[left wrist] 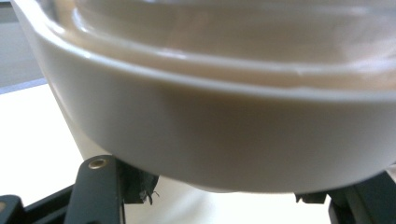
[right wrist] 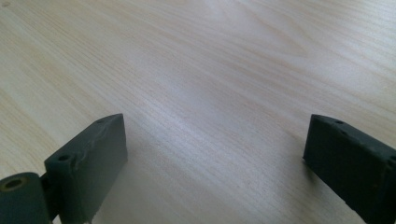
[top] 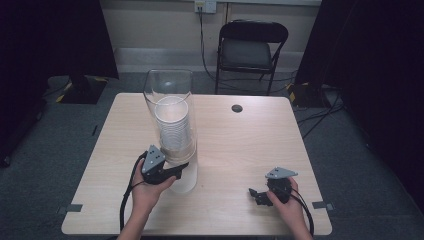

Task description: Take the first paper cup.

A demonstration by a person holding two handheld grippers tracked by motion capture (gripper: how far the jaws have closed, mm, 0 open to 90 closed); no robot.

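Your left tongs [top: 184, 167] clamp the cup stack's [top: 172, 131] bottom cup [left wrist: 224, 135]; right tongs [top: 256, 195] gape wide, empty, over bare table [top: 240, 145].

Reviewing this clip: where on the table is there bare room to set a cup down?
Bare wood lies between the clear dispenser and the right gripper, and around the dark grommet. Crowded at front left, where the left gripper clamps the white cup.

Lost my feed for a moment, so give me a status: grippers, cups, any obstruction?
Left gripper shut on bottom cup of cup stack inside clear cylinder. Right gripper open, empty, low over table. Nothing in the way.
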